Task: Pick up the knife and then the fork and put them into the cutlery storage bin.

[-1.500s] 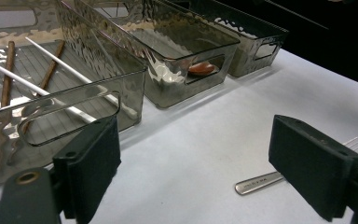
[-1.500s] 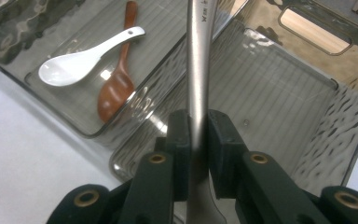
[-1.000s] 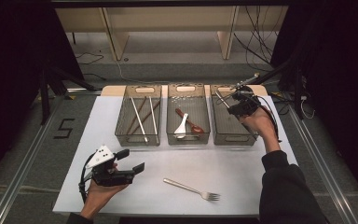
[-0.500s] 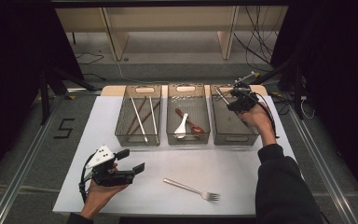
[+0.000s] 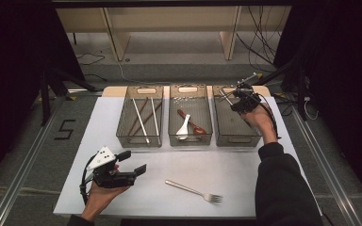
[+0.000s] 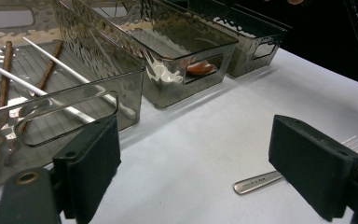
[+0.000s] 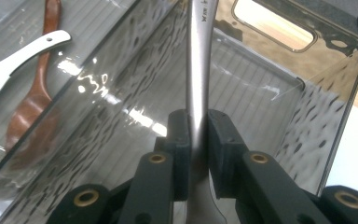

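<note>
Steel handle (image 7: 198, 60) sits clamped between the pads of the right gripper (image 7: 197, 154), running straight up to 12 o'clock in the right gripper view; which utensil it is can't be told, as the far end is cut off by the frame top. Jaws are narrow, pressing both sides of the handle. In the high view the right gripper (image 5: 242, 100) hangs over the right bin (image 5: 235, 134), at abt 1 o'clock on the mat (image 5: 245, 174), w/ the thin metal piece sticking out toward 10 o'clock above the bin's far end. Handle is over the bin's inside; whether it touches the floor of the bin can't be told.

Left gripper (image 5: 131, 162) rests near the mat's 8 o'clock corner in the person's left hand (image 5: 104, 193), jaws wide apart w/ nothing between them. In the left gripper view its pads (image 6: 310, 163) frame bare mat, and a fork (image 6: 261, 179) lies just beyond, at 4 o'clock, tines partly behind the right-side pad. In the high view that fork (image 5: 195, 191) lies flat at 6 o'clock on the mat, apart from both grippers.

Mid bin (image 5: 190, 136) holds a white spoon (image 5: 184, 128) and a brown spoon (image 5: 192, 123), crossing each other. Left bin (image 5: 139, 139) holds white and brown chopsticks (image 5: 141, 121), laid lengthwise.
</note>
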The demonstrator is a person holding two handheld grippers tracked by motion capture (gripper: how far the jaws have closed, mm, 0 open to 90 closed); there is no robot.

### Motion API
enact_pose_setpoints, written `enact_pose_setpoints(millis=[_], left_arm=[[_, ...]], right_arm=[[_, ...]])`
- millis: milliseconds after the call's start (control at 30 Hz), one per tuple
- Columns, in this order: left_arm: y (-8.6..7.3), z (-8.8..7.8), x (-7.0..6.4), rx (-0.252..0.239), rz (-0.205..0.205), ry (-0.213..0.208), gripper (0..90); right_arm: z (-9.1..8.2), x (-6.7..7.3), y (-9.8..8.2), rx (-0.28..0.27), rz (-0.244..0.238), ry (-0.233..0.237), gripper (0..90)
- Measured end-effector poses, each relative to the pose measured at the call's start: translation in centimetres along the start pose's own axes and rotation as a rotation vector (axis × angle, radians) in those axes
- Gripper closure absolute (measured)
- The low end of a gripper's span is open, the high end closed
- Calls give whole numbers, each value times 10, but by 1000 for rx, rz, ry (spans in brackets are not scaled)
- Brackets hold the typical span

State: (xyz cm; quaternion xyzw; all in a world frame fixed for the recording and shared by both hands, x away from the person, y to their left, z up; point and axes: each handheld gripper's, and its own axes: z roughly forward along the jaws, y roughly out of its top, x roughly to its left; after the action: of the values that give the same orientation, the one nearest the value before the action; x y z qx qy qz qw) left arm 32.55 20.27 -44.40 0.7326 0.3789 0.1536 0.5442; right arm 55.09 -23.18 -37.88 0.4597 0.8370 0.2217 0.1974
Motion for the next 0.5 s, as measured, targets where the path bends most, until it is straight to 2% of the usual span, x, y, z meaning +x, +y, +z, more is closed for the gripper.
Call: enact_pose_setpoints(millis=[500], left_arm=[[0,0,0,-3,-4,-1,161]], right_arm=[[6,1,5,-9,-6,-12,802]])
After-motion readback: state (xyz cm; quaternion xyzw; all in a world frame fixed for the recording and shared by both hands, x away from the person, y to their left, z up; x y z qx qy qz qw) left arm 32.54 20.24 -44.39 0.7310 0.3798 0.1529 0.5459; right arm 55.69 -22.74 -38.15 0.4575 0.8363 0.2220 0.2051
